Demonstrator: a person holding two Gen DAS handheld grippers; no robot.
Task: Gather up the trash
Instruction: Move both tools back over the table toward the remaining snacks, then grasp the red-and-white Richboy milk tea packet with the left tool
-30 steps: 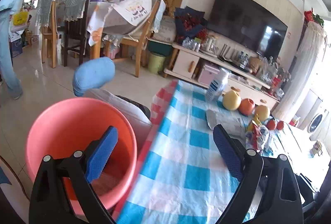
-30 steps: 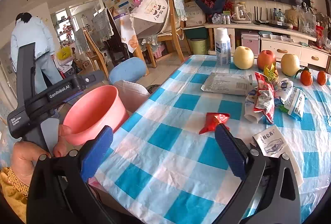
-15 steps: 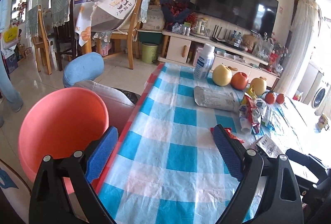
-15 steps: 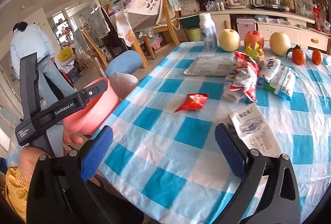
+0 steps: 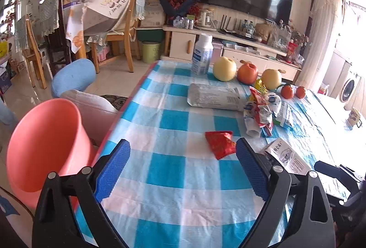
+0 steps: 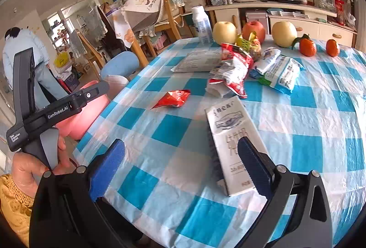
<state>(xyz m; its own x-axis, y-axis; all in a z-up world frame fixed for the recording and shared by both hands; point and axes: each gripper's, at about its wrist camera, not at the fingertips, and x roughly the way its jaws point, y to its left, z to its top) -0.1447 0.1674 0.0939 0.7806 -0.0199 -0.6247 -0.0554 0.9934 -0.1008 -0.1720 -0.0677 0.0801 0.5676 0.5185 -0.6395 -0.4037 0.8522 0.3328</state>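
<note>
A crumpled red wrapper [image 5: 220, 141] [image 6: 173, 98] lies on the blue-checked tablecloth [image 5: 173, 119], just beyond my open left gripper [image 5: 183, 166]. A flat white carton [image 6: 231, 142] [image 5: 287, 157] lies under my open right gripper [image 6: 181, 165], its near end beside the right pad. Farther back sits a heap of torn snack and milk packets [image 6: 233, 71] [image 5: 260, 110] and a grey pouch [image 5: 212, 97]. A pink bucket [image 5: 43, 147] [image 6: 84, 115] stands off the table's left edge. Both grippers hold nothing.
A white bottle [image 5: 202, 57], pears, an apple [image 5: 247, 73] and two tangerines [image 6: 307, 46] line the far edge. A blue stool [image 5: 73, 76] and wooden chairs stand on the floor at left. A person in light blue [image 6: 22, 51] stands far left.
Both grippers have swung right over the table. The bucket slid to the left of the left view; the red wrapper and white carton have come closer. Both stay open.
</note>
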